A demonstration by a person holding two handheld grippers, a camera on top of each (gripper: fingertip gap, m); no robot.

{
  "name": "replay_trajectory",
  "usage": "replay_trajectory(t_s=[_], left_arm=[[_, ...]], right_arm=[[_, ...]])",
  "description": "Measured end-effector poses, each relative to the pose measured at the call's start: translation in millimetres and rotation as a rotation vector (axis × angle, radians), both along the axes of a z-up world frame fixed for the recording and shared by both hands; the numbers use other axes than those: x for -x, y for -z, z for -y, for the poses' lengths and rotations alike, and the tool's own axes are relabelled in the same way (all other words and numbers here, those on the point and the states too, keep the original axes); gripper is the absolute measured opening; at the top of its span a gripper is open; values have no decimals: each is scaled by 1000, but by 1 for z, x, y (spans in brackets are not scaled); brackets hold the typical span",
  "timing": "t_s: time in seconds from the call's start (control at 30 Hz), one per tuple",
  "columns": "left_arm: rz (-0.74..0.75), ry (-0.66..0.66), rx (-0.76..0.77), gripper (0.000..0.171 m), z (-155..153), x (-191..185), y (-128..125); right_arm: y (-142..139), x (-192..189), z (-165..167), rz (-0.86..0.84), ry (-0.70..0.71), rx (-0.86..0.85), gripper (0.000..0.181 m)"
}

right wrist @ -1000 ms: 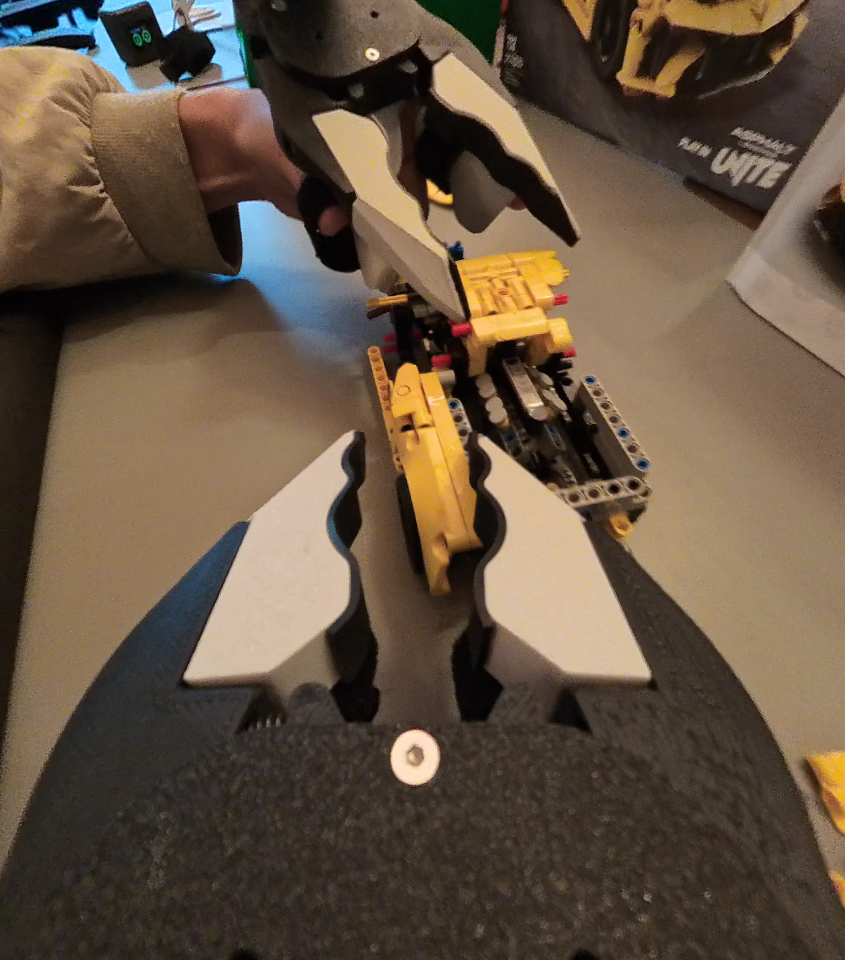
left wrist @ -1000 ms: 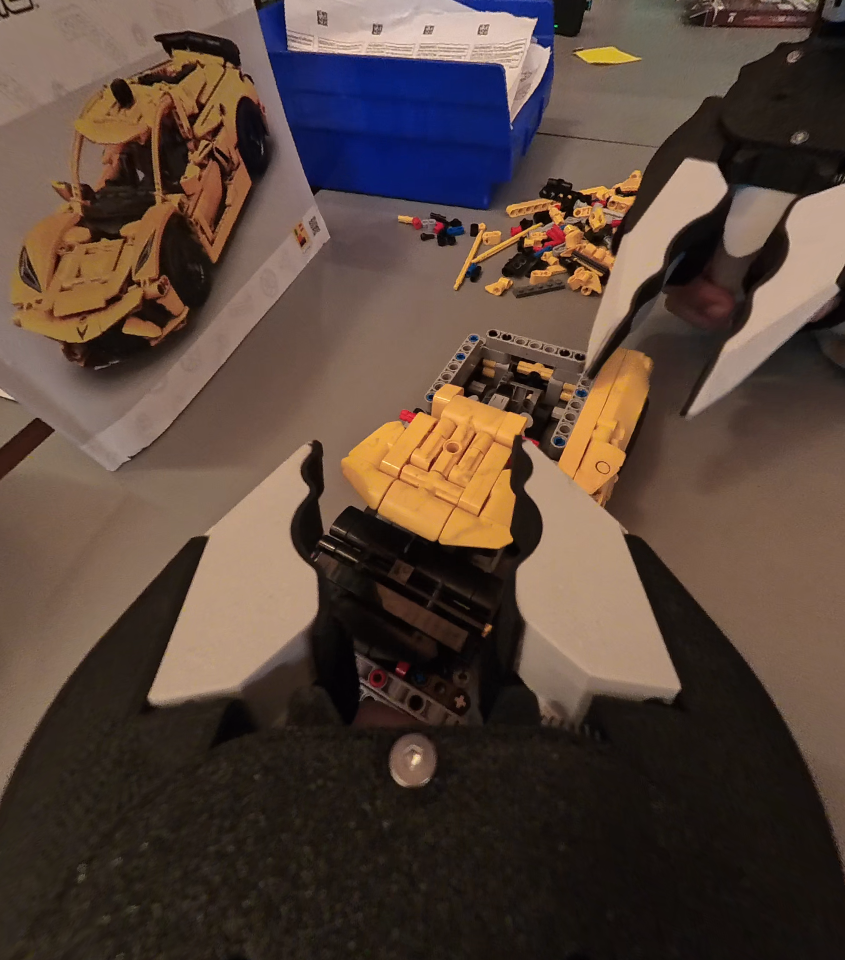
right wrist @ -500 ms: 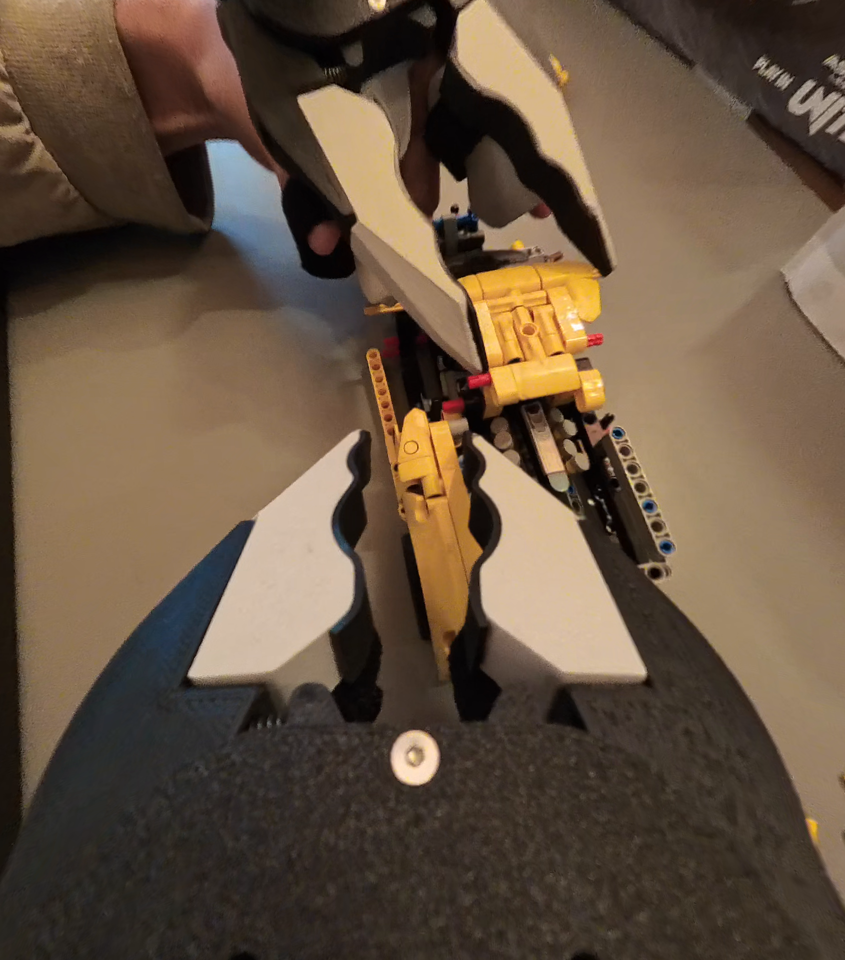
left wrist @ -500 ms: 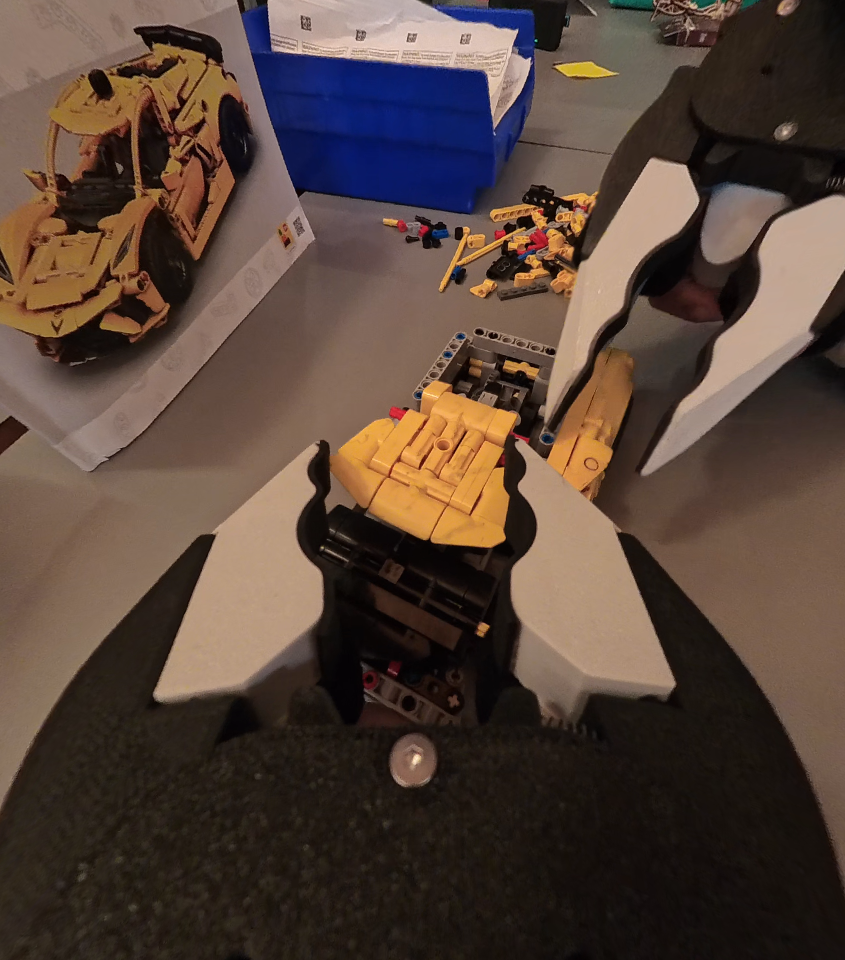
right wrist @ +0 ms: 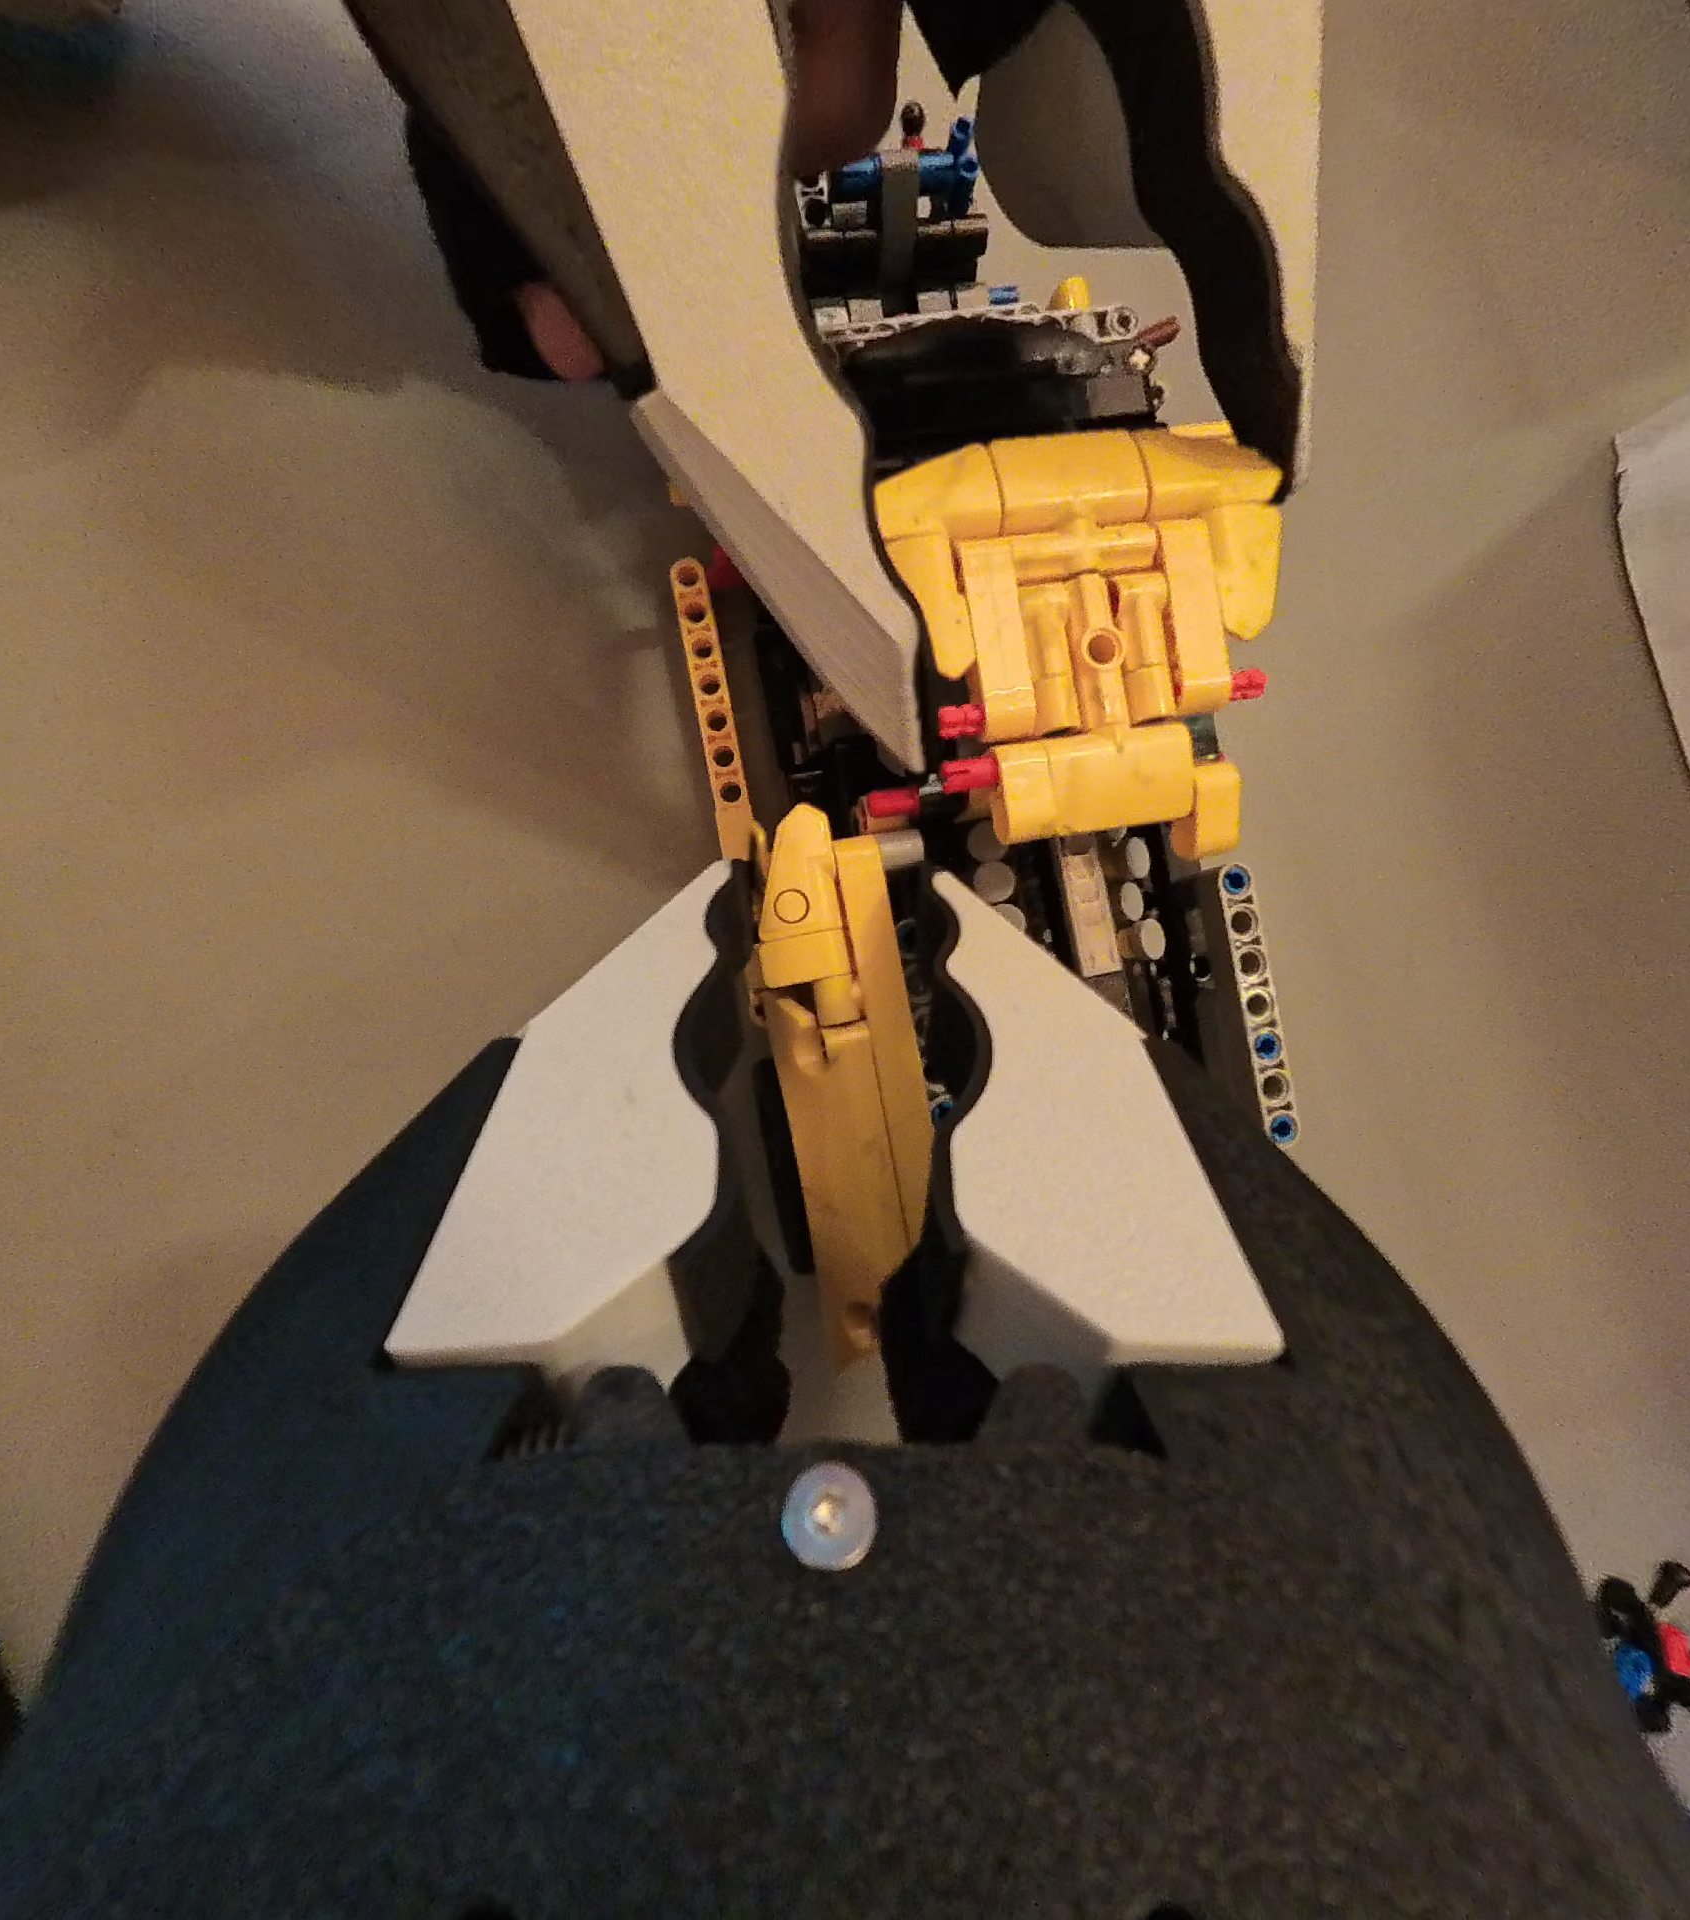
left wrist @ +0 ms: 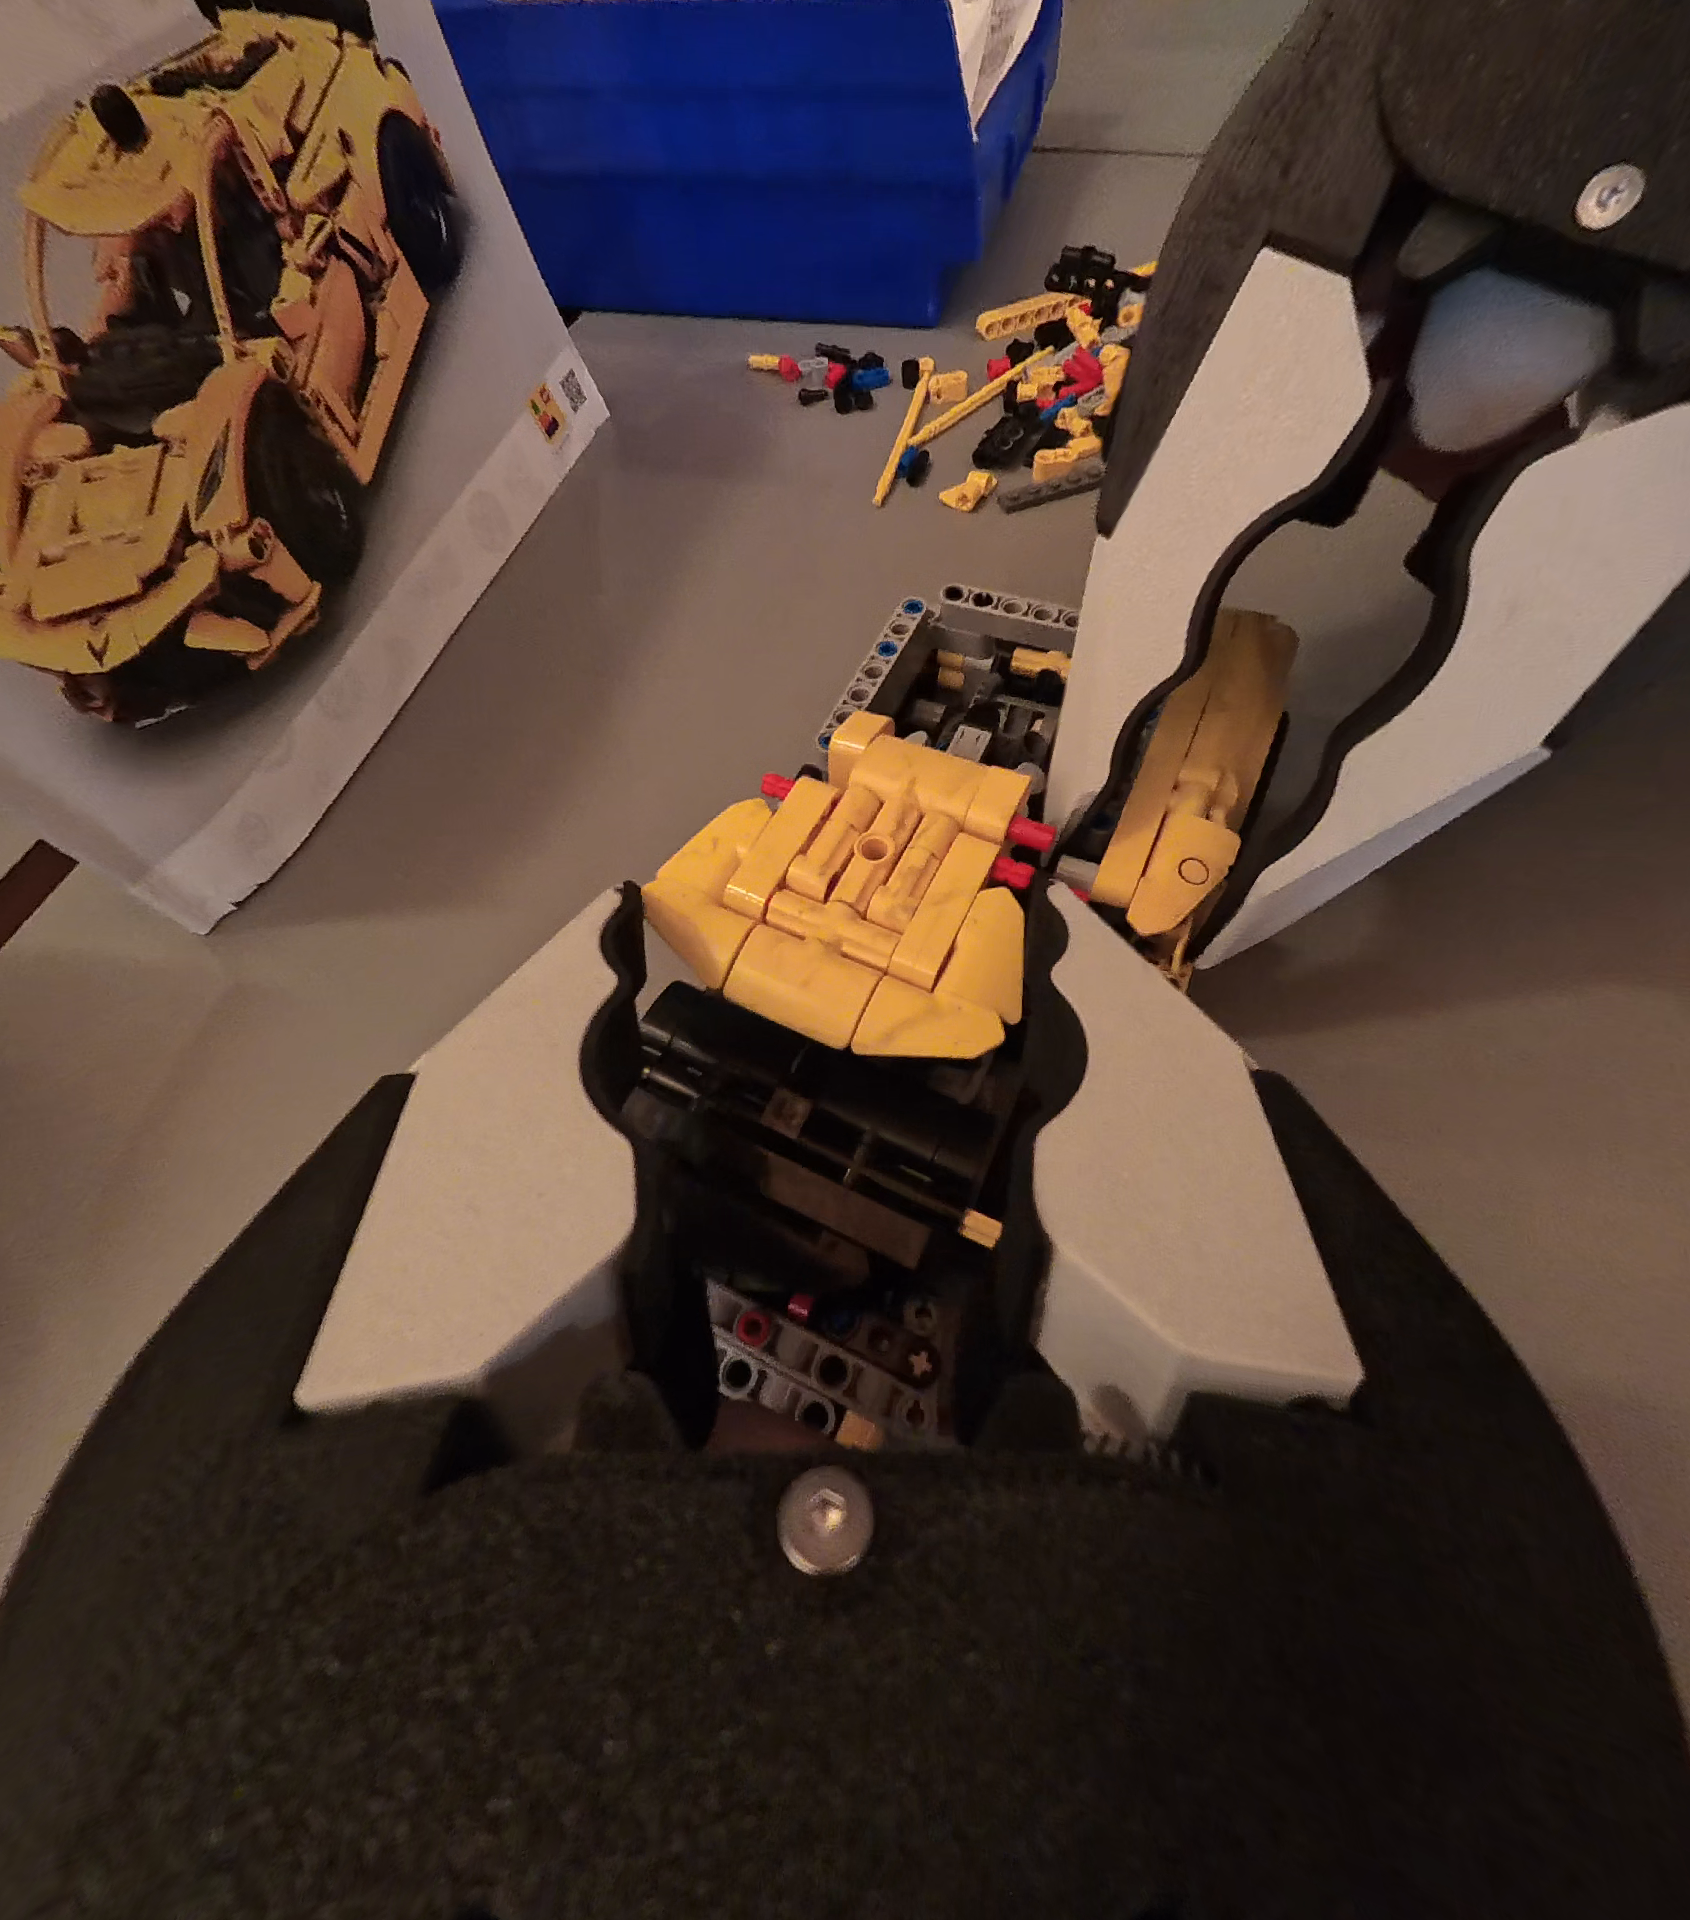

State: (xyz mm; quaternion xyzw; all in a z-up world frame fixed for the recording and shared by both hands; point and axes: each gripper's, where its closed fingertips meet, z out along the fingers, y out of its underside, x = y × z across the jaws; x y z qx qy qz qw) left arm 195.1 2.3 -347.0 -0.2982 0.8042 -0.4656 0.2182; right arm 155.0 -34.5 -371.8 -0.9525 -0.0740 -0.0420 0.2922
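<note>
A part-built brick car [left wrist: 851, 914], with a yellow hood and a black and grey frame, lies on the grey table. My left gripper [left wrist: 836, 904] is shut on its front end, fingers on both sides of the black section under the hood. It also shows at the top of the right wrist view [right wrist: 1090, 623]. My right gripper [right wrist: 833, 883] is closed around the yellow side panel [right wrist: 846, 1049] on the car's flank. The panel runs deep between its fingers. In the left wrist view the right gripper [left wrist: 1147, 883] comes down from the upper right over that panel [left wrist: 1184, 790].
A box with a picture of a yellow car [left wrist: 197, 416] stands at the left. A blue bin [left wrist: 747, 156] with paper sheets is behind it. A pile of loose yellow, black and red pieces [left wrist: 1017, 405] lies beyond the car. A few small pieces [right wrist: 1682, 1652] lie at lower right.
My right gripper has moved forward along the yellow side panel, which now sits deeper between its fingers, and its gap has narrowed. My left gripper keeps its hold on the car's front.
</note>
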Motion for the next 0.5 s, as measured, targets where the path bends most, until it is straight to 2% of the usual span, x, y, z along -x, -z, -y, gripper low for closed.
replay_trajectory(t_s=[0.07, 0.2, 0.4, 0.5], left_arm=[[-18, -18, 2, 72, 2, -2, 2], [-46, -30, -22, 72, 7, -4, 3], [-53, -15, -8, 72, 11, -3, 4], [-54, -9, 0, 72, 12, -3, 4]], right_arm=[[1, -2, 2, 51, -21, -2, 27], [-1, -3, 8, -15, -8, -30, 26], [0, -1, 14, 29, -60, -47, 24], [-1, 0, 15, -10, -64, -62, 24]])
